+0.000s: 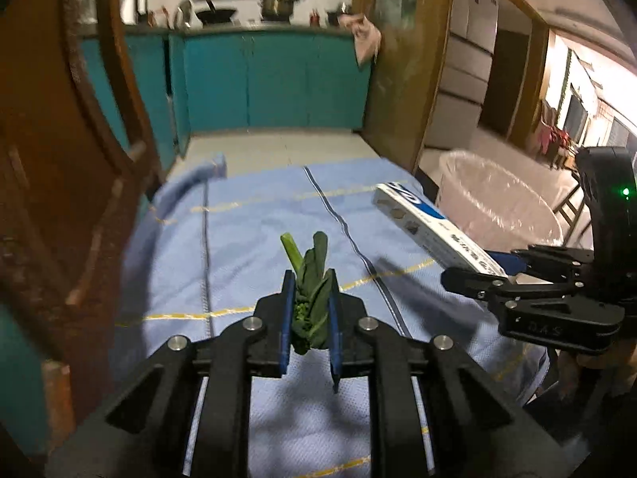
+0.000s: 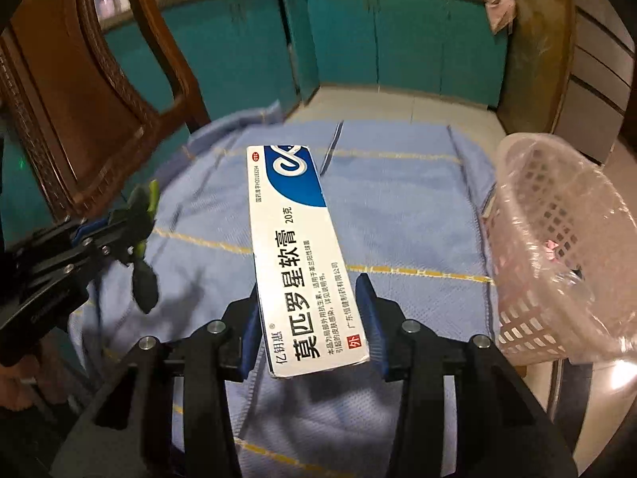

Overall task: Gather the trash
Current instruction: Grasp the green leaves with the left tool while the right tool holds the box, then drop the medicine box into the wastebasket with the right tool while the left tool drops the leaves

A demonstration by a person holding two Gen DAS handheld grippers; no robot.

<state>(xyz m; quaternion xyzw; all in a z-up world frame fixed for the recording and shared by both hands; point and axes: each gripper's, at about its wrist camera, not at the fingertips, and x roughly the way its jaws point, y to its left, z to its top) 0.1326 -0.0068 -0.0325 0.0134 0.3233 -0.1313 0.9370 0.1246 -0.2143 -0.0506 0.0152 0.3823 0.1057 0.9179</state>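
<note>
Left gripper [image 1: 309,310], bottom centre of the left wrist view: jaws pinching a leafy green vegetable scrap [image 1: 308,298], stalk end poking up past the tips, the rest bunched between the blue pads; it is lifted above the blue cloth [image 1: 247,247] that covers the counter.

Right gripper [image 2: 310,318], bottom centre of the right wrist view: jaws clamped on the near end of a white-and-blue ointment box [image 2: 296,247]; most of the box juts forward past the tips, unsupported.

Pink lattice trash basket [image 2: 557,247] with a clear plastic liner, right edge of the right wrist view, beyond the cloth's edge and seemingly lower than the counter; some pinkish scraps already inside.

Risks, as judgement:
- box is held by one end only; a quick swing toward the basket could make it pivot or slip out, landing on the cloth or the floor;
- the long front end could knock the basket rim or snag the loose liner, tipping the light basket;
- the vegetable scrap is soft and limp; leaves may tear off or cling to the pads on release;
- both grippers head for the same opening at the right; they could collide if moved together.
</note>
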